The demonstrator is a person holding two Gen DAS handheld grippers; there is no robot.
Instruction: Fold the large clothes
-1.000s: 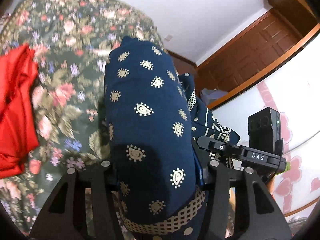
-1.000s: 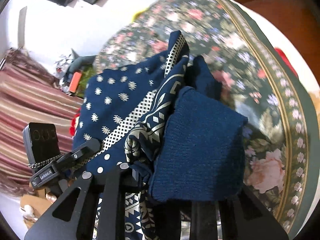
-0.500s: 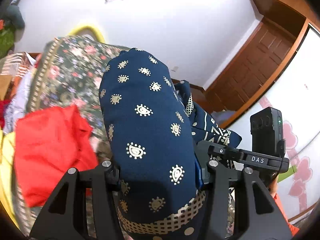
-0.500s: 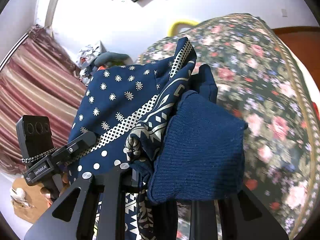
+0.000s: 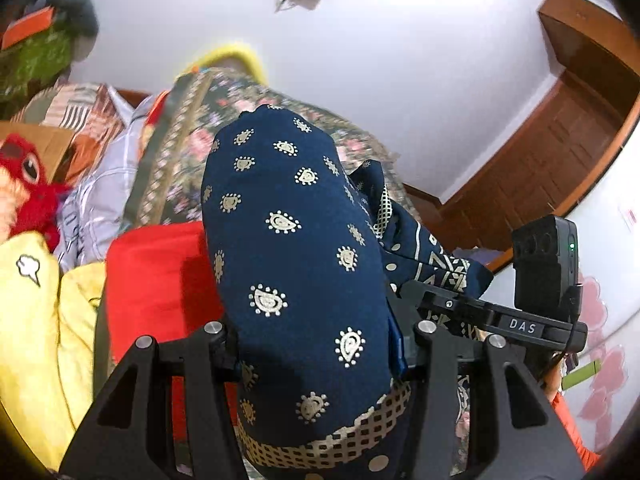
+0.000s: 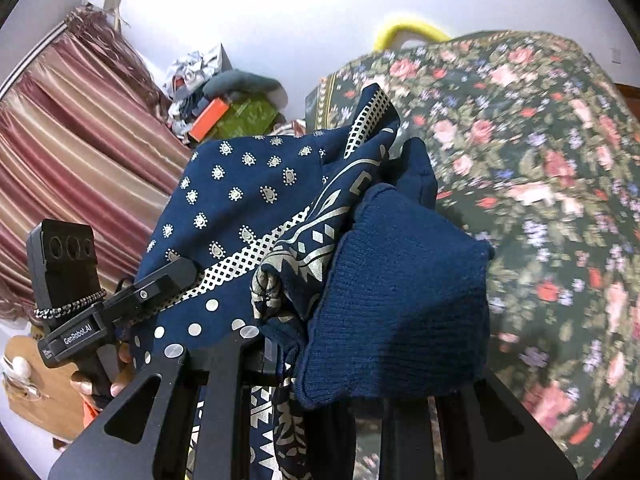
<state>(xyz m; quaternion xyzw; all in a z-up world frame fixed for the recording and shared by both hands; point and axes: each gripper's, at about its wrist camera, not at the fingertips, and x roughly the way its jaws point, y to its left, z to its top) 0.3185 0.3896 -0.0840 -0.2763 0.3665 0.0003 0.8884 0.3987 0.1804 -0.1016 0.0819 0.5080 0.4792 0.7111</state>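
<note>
A navy garment with cream teardrop prints and a checked band (image 5: 296, 264) is lifted off the floral bedspread (image 5: 180, 152). My left gripper (image 5: 320, 344) is shut on a thick fold of it, which drapes over the fingers and hides the tips. My right gripper (image 6: 316, 364) is shut on the same garment (image 6: 240, 200) at its ribbed navy cuff (image 6: 404, 304). The cloth spans between both grippers. The right gripper shows in the left wrist view (image 5: 520, 324), and the left gripper shows in the right wrist view (image 6: 104, 320).
A red garment (image 5: 156, 288) and a yellow cloth (image 5: 36, 332) lie on the bed at left, with a red plush toy (image 5: 24, 184). Floral bedspread (image 6: 540, 200) fills the right. Striped curtain (image 6: 72, 168), clutter pile (image 6: 224, 108), wooden door (image 5: 552, 160).
Both grippers have risen and tilted up with the navy garment. The wall and a wall-mounted screen now show, and the bed sits lower in both views. The grips are unchanged.
</note>
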